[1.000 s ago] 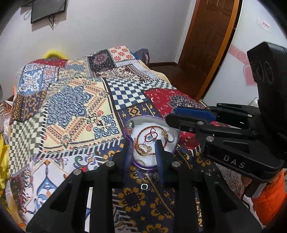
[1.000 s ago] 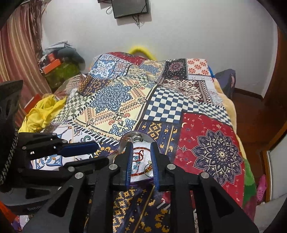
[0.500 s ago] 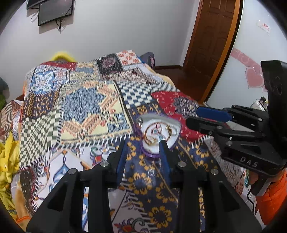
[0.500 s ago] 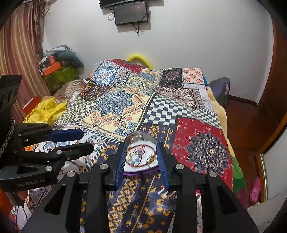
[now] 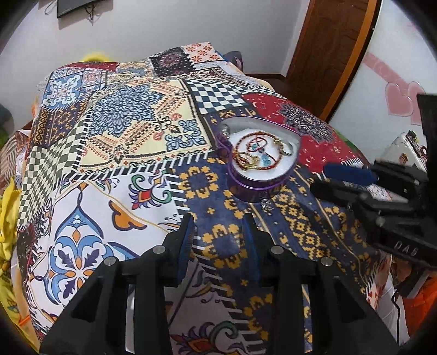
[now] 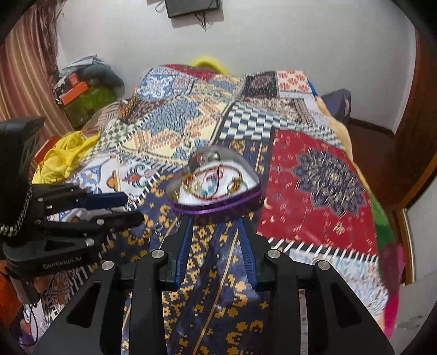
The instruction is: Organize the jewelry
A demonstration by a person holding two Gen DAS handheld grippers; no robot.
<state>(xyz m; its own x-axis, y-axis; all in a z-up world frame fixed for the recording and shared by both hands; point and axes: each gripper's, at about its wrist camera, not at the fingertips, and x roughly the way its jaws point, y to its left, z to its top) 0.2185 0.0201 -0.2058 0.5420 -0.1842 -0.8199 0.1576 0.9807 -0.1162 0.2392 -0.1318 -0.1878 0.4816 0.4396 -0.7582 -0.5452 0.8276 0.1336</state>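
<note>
A purple heart-shaped jewelry box sits lidless on the patchwork bedspread. Bracelets and gold rings lie on its white lining. A small silver piece rests on the cloth just in front of the box. My left gripper is open a short way in front of the box, with only bedspread between its fingers. My right gripper is also open, its blue pads just short of the blurred box. Each gripper shows in the other's view: the right gripper and the left gripper.
Yellow cloth is heaped at the bed's left side, with boxes and clutter behind it. A wooden door stands to the right, and the bed drops off there. A dark screen hangs on the far wall.
Both grippers have drawn back from the jewelry box and their jaws have widened. Their fingers stood at the box's near rim before. The box stays on the bedspread.
</note>
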